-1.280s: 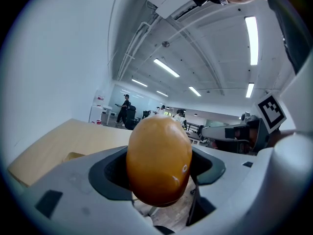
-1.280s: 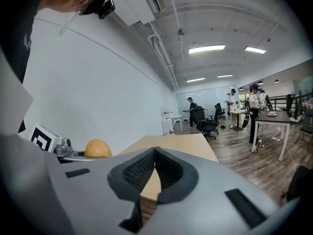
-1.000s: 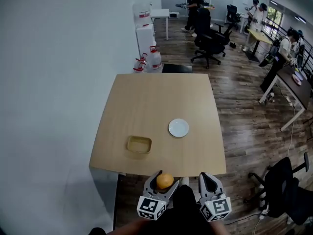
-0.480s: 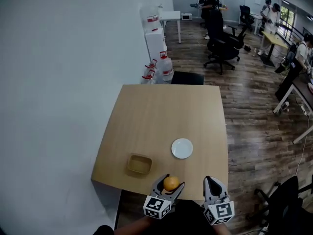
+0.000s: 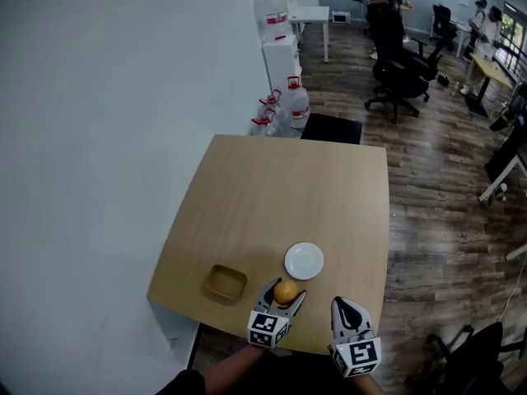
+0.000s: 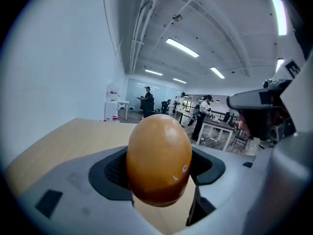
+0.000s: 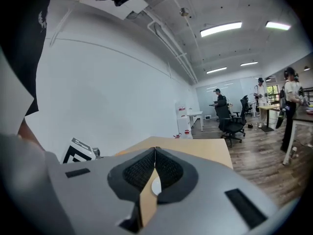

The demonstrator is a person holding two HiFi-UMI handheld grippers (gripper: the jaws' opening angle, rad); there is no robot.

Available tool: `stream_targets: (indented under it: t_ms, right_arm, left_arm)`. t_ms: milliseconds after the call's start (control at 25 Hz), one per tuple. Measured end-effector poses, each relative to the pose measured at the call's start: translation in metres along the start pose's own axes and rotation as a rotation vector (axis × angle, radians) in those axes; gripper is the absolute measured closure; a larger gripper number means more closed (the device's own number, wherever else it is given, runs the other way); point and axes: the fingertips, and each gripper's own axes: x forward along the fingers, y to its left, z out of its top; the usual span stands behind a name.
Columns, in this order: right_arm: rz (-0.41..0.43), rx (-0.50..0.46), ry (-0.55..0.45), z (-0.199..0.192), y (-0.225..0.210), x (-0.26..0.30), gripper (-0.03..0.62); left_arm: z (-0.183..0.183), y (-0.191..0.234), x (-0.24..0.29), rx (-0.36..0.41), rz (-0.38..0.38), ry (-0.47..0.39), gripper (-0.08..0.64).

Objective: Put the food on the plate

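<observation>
Broadly, the wooden table [image 5: 272,196] fills the middle of the head view. Over its near edge hang the two grippers. The left gripper [image 5: 285,290] is clamped on the food, with one dark pad on each side of it. The right gripper [image 7: 155,153] has its jaws pressed together with nothing between them. A shallow tan tray [image 5: 226,282] sits near the table's front left corner. The white plate [image 5: 304,261] lies bare just right of it. The round orange food [image 5: 286,292] is held just on the near side of the plate, not on it.
</observation>
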Motion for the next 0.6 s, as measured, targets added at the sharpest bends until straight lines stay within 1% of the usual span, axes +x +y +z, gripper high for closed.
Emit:
stream_targets:
  t_ms: [120,200,280,360,480,600]
  right_arm:
    - [0.035,-0.004,0.039,-0.005,-0.011,0.011,0.532]
    - [0.053,-0.005,0.059,-0.009,-0.017,0.019,0.532]
    - [0.068,-0.02,0.072,-0.013,-0.021,0.027,0.532]
    - [0.064,-0.022,0.078,-0.015,-0.025,0.034,0.532]
    - [0.045,0.014,0.08,-0.016,-0.035,0.039,0.532]
    - [0.044,-0.001,0.075,-0.014,-0.043,0.038,0.532]
  left_arm:
    - [-0.011,0.009,0.026,0.006,0.028,0.02,0.238]
    - [-0.019,0.014,0.046,0.014,0.031,0.035,0.236]
    - [-0.03,0.02,0.064,0.003,0.032,0.056,0.237]
    - [-0.041,0.027,0.077,-0.018,0.043,0.09,0.236]
    - [-0.059,0.037,0.092,-0.063,0.063,0.15,0.236]
    - [-0.075,0.04,0.111,-0.073,0.051,0.19,0.236]
